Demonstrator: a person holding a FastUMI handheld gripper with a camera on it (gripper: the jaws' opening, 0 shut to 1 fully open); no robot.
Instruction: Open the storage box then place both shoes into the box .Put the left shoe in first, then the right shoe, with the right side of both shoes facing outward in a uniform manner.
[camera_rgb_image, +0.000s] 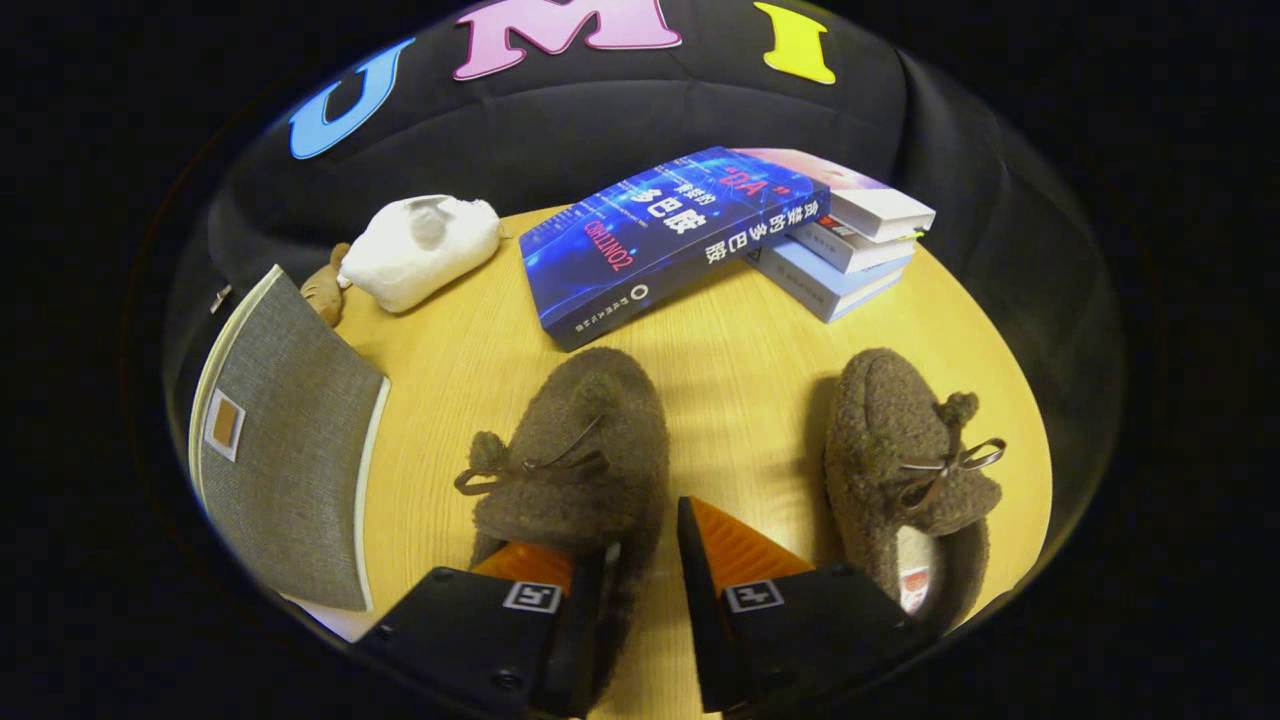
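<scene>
Gripping left fuzzy brown slipper (575, 450): gripper (640, 560) fingers clamped on its side wall; right slipper (905, 450) apart near tabletop (730, 350) edge.

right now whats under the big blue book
The blue book leans on a stack of books, its other end resting on the table. Whatever lies beneath it is covered.
</scene>
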